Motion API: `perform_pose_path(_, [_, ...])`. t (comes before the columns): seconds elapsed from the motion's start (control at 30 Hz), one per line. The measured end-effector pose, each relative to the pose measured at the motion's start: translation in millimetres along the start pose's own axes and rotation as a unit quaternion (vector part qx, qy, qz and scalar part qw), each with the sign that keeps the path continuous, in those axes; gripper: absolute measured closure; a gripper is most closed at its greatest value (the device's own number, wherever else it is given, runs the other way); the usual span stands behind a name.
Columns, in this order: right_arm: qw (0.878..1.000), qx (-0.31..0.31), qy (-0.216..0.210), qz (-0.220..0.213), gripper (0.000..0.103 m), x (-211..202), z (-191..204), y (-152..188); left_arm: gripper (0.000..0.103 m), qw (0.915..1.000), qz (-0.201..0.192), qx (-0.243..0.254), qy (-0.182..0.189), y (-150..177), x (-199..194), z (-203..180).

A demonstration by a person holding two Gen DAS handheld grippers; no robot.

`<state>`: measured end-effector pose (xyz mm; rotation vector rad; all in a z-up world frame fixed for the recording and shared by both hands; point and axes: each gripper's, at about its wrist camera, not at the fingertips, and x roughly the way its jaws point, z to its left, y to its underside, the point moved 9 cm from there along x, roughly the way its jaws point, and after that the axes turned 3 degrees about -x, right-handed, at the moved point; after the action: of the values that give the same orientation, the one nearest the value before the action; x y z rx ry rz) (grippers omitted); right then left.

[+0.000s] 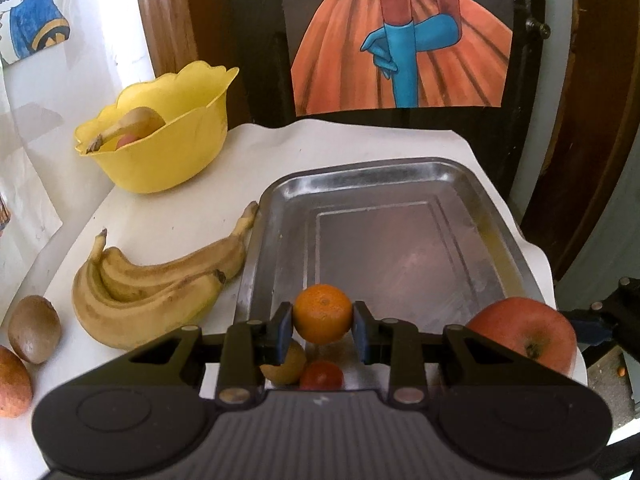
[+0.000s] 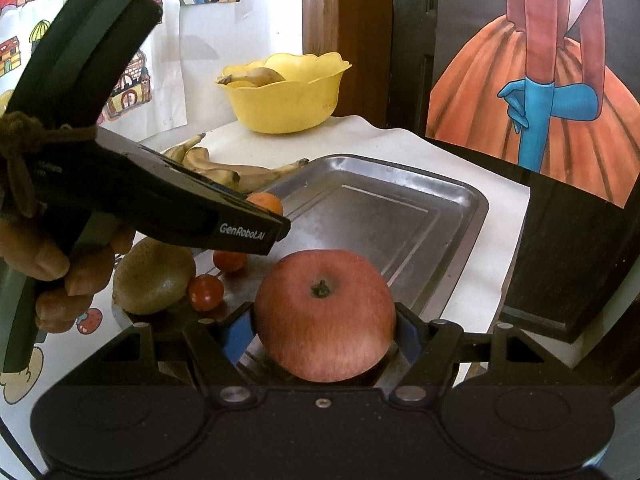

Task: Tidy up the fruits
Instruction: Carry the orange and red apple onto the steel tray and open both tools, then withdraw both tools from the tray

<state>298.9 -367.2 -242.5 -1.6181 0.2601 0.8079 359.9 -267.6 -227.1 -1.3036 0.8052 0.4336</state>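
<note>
Between the two pads of the left gripper [image 1: 323,322] sits an orange [image 1: 323,313], pinched on both sides with the pads touching its skin, held above the near end of a steel tray [image 1: 400,184]. Just below those fingers lie a yellowish fruit [image 1: 289,366] and a cherry tomato [image 1: 322,376], partly hidden by the gripper body. Between the fingers of the right gripper [image 2: 325,330] sits an apple [image 2: 325,314], stem up, filling the whole gap so that the fingers stand wide against its flanks; it is over the near edge of the same tray, though whether it rests on the metal or hangs clear cannot be told. Left of these fingers lie a kiwi [image 2: 154,278] and two cherry tomatoes [image 2: 206,292], the nearer one touching the kiwi. Ahead of both grippers the tray floor stretches bare. Left of the left fingers, a bunch of bananas [image 1: 156,280] lies on the white table [image 1: 168,216], one tip against the tray's rim, with another kiwi [image 1: 34,328] further left and a reddish fruit beside it at the picture's edge. Beyond the bananas stands a yellow bowl [image 1: 168,160] holding a single banana [image 1: 130,124] and something pink beneath it.
</note>
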Motion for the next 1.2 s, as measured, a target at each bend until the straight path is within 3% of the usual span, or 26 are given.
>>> perform_pose_path(0.17, [1.0,-0.001,0.004,0.002,0.029,1,1,1,0.067,1.0,0.008,0.0,-0.004,3,2,1])
perform_pose_path(0.3, [1.0,0.001,0.002,-0.001,0.026,-1,3,0,0.046,0.9999,0.005,-0.014,0.003,4,-3,3])
perform_pose_path(0.47, [1.0,0.01,0.013,-0.004,0.02,-8,1,1,0.038,0.9995,-0.008,-0.029,0.015,4,-14,5])
perform_pose_path(0.63, [0.999,0.024,0.026,-0.014,0.012,-22,-2,1,0.017,0.9982,-0.031,-0.047,0.018,3,-34,18])
perform_pose_path(0.8, [0.996,0.059,0.058,-0.03,0.005,-43,-5,-1,0.006,0.9968,-0.047,-0.063,0.012,6,-54,39])
perform_pose_path(1.0, [0.987,0.112,0.108,-0.043,0.001,-69,-2,2,0.001,0.9948,-0.06,-0.083,-0.007,19,-77,71])
perform_pose_path(1.2, [0.977,0.15,0.147,-0.026,0.001,-87,12,16,0.001,0.9935,-0.053,-0.097,-0.025,39,-95,109])
